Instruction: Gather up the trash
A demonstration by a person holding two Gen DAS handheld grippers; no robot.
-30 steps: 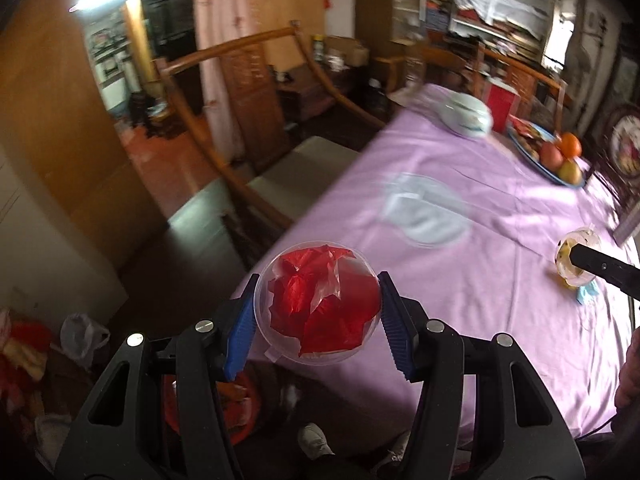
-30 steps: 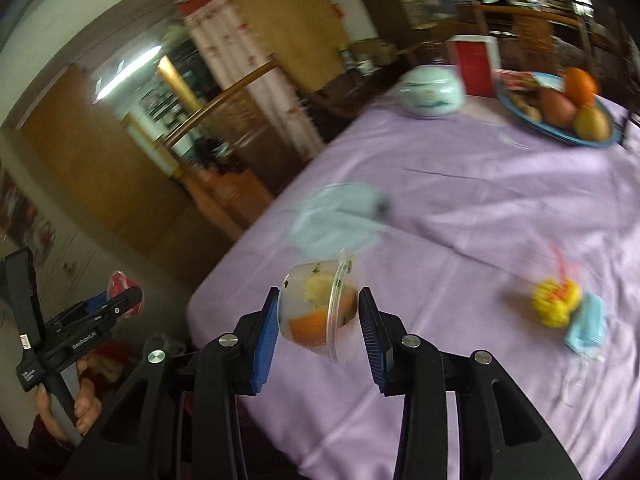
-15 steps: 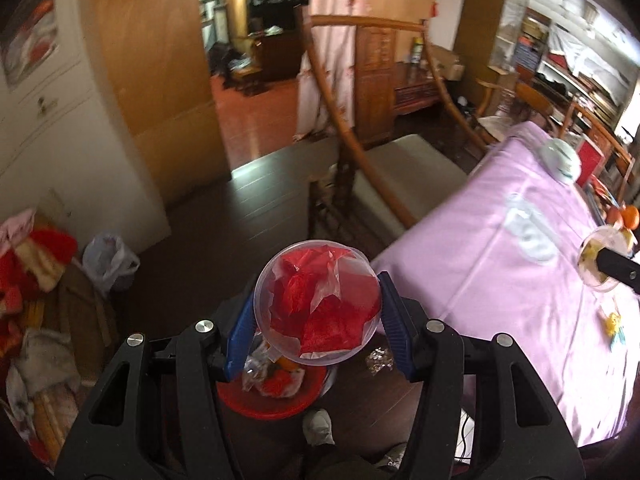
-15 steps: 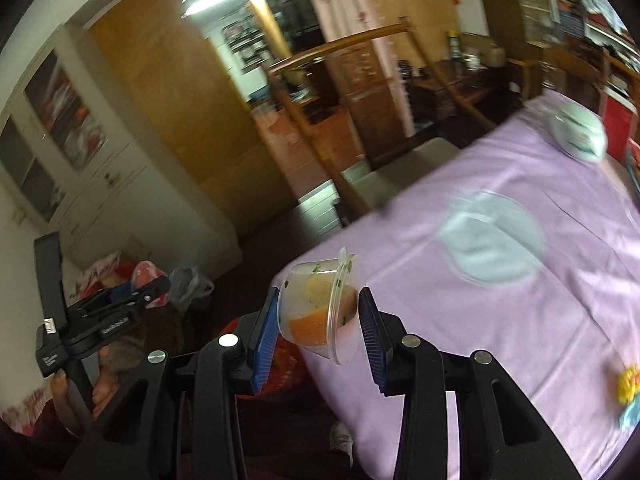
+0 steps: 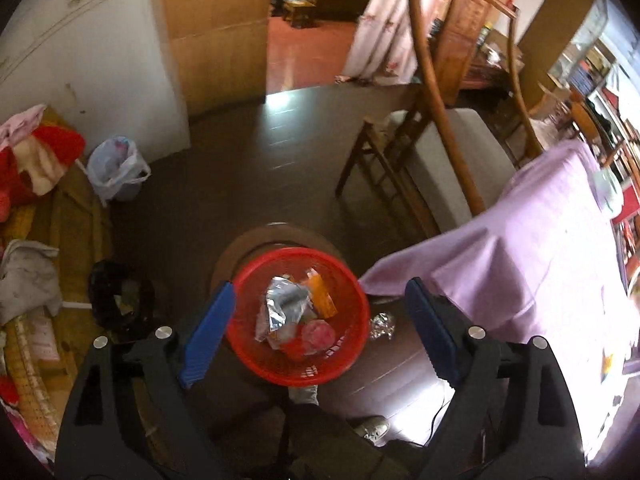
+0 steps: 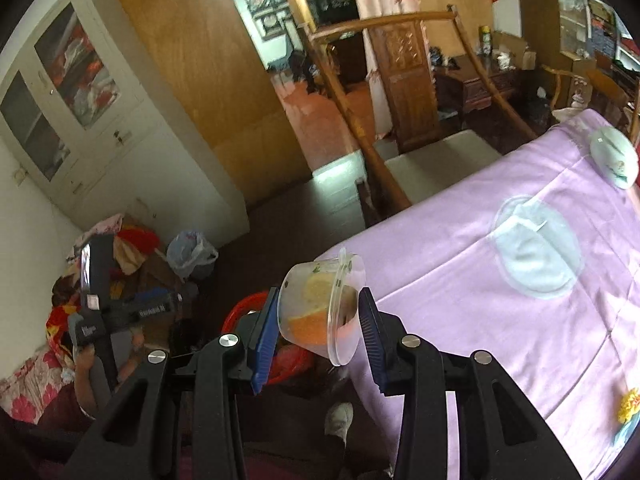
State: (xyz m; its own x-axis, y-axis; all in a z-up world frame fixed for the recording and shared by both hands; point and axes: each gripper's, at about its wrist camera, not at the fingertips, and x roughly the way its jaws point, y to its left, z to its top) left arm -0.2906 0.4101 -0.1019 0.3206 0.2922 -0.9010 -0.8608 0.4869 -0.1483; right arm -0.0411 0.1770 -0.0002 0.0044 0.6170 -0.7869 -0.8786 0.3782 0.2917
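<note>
Looks partway done: the left gripper hangs wide apart and empty over the red bin that already has wrappers in it, while the right gripper is clamped on a plastic cup of fruit scraps near the table's edge, not binned yet.

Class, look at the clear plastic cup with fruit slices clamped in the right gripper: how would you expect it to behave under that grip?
The clear plastic cup looks thin-walled, so it probably flexes under the right gripper. Its smooth sides may slip. Held tilted, the fruit slices could shift or spill.
</note>
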